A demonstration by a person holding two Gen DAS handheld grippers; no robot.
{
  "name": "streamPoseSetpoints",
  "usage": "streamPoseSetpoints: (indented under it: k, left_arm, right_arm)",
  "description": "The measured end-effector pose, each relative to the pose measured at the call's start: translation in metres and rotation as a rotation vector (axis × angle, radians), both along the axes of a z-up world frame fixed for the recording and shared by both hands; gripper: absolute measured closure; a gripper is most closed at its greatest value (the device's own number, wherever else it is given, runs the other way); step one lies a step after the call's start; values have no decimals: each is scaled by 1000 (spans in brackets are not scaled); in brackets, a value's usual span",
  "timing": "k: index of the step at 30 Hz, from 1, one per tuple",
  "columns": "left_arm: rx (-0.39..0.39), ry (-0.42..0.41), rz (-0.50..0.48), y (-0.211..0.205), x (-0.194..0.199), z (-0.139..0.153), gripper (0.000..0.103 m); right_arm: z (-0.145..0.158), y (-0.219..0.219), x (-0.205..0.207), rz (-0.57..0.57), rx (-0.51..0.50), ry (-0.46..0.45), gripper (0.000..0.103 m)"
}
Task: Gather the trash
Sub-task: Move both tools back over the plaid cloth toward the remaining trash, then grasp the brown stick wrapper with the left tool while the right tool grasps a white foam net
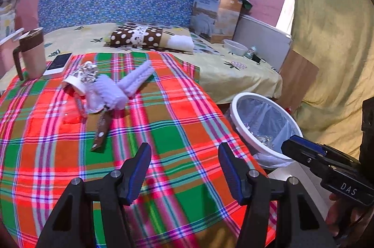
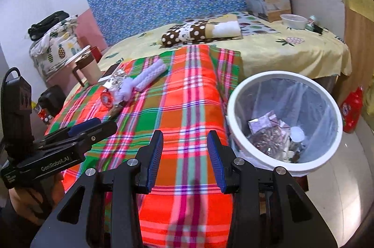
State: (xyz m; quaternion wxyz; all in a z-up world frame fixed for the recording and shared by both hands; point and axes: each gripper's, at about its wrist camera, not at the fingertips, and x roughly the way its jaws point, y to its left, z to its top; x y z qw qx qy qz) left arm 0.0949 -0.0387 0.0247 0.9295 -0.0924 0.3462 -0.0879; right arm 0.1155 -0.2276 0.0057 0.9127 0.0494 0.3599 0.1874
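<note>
A pile of trash lies on the plaid blanket (image 1: 163, 131): a crumpled paper cup (image 1: 77, 82), a shiny wrapper (image 1: 87, 71), a clear plastic bottle (image 1: 93, 98) and a brown dotted strip (image 1: 101, 131). Lilac knitted socks (image 1: 131, 84) lie among them. The pile also shows in the right wrist view (image 2: 116, 93). A white bin (image 2: 284, 117) with a clear liner holds several wrappers, right of the bed. My left gripper (image 1: 184, 168) is open and empty, short of the pile. My right gripper (image 2: 184, 159) is open and empty, beside the bin.
A mug (image 1: 31, 54) and a phone (image 1: 59, 63) sit at the blanket's far left. A dotted pillow (image 1: 138, 36), a box (image 1: 215, 14) and a white bowl (image 1: 235, 47) lie farther back on the yellow sheet. A red bag (image 2: 351, 107) sits on the floor.
</note>
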Motion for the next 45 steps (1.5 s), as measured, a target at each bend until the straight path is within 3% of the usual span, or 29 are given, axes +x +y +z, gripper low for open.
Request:
streamPoseSetpoints:
  k: [16, 33, 37, 41, 45]
  left_arm:
    - [21, 10, 143, 61, 0, -2, 43]
    - [0, 100, 166, 92, 58, -40, 44]
    - [11, 140, 161, 91, 73, -50, 58]
    - [29, 187, 156, 88, 81, -62, 81]
    - [16, 174, 150, 90, 73, -59, 82]
  right_arm:
    - [5, 49, 15, 135, -21, -1, 62]
    - [5, 81, 50, 188, -48, -2, 62]
    - [4, 83, 57, 187, -51, 6, 62]
    - [3, 87, 63, 202, -56, 11, 62]
    - [1, 93, 69, 220, -54, 17, 62]
